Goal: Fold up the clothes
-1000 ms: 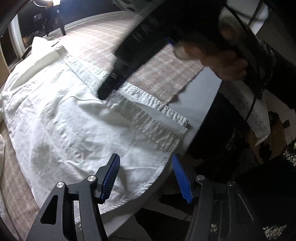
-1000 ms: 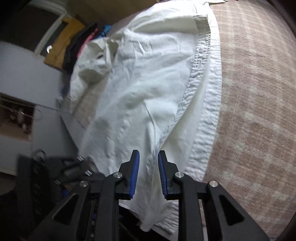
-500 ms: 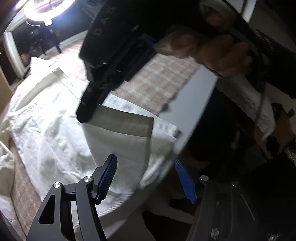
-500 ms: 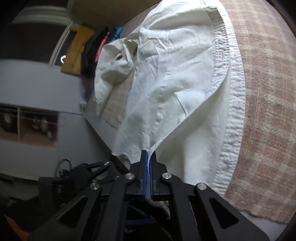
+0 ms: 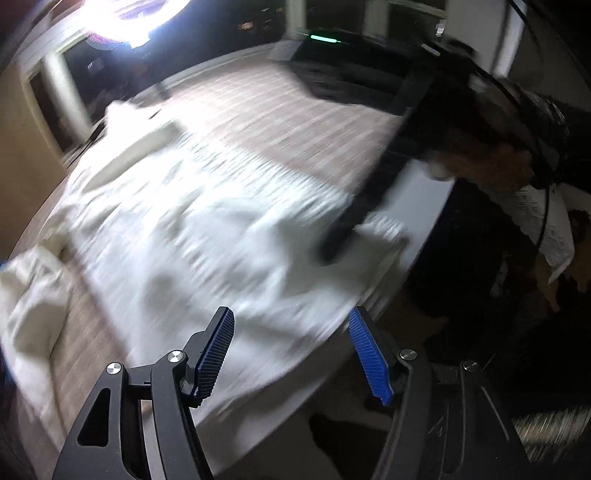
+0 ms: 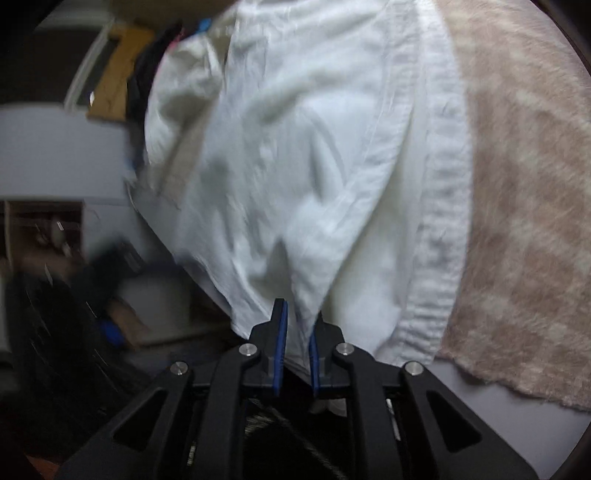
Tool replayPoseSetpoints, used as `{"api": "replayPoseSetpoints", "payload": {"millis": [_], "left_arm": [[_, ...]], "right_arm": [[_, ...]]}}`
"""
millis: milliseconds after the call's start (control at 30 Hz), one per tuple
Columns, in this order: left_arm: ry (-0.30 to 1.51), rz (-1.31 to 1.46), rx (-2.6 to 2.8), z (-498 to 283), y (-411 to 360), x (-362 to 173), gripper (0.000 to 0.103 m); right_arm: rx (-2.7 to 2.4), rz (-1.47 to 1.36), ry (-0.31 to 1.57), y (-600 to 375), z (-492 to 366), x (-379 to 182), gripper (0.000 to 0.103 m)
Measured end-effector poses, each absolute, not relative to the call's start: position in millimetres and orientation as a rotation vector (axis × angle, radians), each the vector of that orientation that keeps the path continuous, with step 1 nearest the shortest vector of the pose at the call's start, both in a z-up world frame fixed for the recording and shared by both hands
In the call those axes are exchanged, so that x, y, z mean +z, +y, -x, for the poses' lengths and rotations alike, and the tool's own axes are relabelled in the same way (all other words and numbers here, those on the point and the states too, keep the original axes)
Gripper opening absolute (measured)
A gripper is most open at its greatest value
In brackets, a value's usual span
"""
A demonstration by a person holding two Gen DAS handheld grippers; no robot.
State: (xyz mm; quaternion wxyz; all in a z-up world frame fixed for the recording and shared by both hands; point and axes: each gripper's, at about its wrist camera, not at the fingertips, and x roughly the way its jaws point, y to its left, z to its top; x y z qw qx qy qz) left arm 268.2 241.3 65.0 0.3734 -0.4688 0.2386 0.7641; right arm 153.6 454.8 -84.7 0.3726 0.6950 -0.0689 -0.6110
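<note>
A white shirt point(image 5: 207, 236) lies spread over a plaid cloth point(image 5: 295, 122) on the table. My left gripper point(image 5: 291, 354) is open and empty, just above the shirt's near hem at the table edge. My right gripper point(image 6: 295, 343) has its blue pads nearly together, with a fold of the white shirt point(image 6: 295, 184) pinched between them; its black body also shows in the left wrist view point(image 5: 369, 192), tip down on the shirt's corner. The left wrist view is motion blurred.
The plaid cloth point(image 6: 528, 184) covers the table to the right of the shirt. A grey table edge point(image 6: 480, 402) shows bare near me. Dark and yellow clothes point(image 6: 144, 74) lie at the far end. A bright ring lamp point(image 5: 122, 18) shines behind the table.
My right gripper closed on the shirt's edge and has carried it down toward the near table edge. My left gripper stayed open and swung along the hem.
</note>
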Motion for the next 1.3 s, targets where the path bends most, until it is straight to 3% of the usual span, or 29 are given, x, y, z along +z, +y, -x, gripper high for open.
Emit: {"api": "replayPoseSetpoints", "payload": {"millis": [67, 233, 333, 400, 567, 667, 900, 1067, 1200, 1300], "left_arm": [[0.609, 1.253, 1.984, -263.0, 217.5, 60.3, 0.063], [0.625, 1.25, 2.03, -256.4, 192.9, 63.9, 0.063], [0.679, 1.236, 2.014, -253.7, 191.4, 56.0, 0.063], [0.601, 1.305, 2.006, -242.5, 183.5, 47.1, 0.063], [0.431, 1.333, 2.045, -227.0, 171.3, 49.5, 0.063], [0.544, 1.345, 2.01, -228.4, 178.6, 45.3, 0.063], [0.452, 1.244, 2.031, -191.8, 190.4, 69.7, 0.063], [0.465, 1.337, 1.924, -170.4, 213.0, 41.0, 0.063], [0.613, 1.363, 1.829, -182.5, 220.8, 14.2, 0.063], [0.624, 1.344, 1.813, -194.2, 219.3, 20.1, 0.063]], "right_arm": [[-1.588, -1.765, -0.182, 456.6, -155.8, -80.8, 0.003], [-1.545, -1.696, -0.495, 486.8, -137.6, -48.6, 0.003], [-1.586, -1.714, -0.53, 498.6, -130.1, -44.2, 0.003], [-1.592, -1.754, -0.531, 497.4, -130.9, -53.8, 0.003], [-1.618, -1.841, -0.447, 492.5, -146.4, -79.5, 0.003], [-1.669, -1.9, -0.348, 490.7, -154.6, -91.4, 0.001], [-1.907, -1.694, -0.067, 469.2, -151.2, -11.1, 0.003], [-1.916, -1.614, -0.094, 443.7, -129.2, -9.5, 0.003], [-1.872, -1.744, 0.042, 441.3, -145.3, -37.4, 0.002], [-1.9, -1.797, -0.069, 480.6, -156.0, -37.0, 0.002]]}}
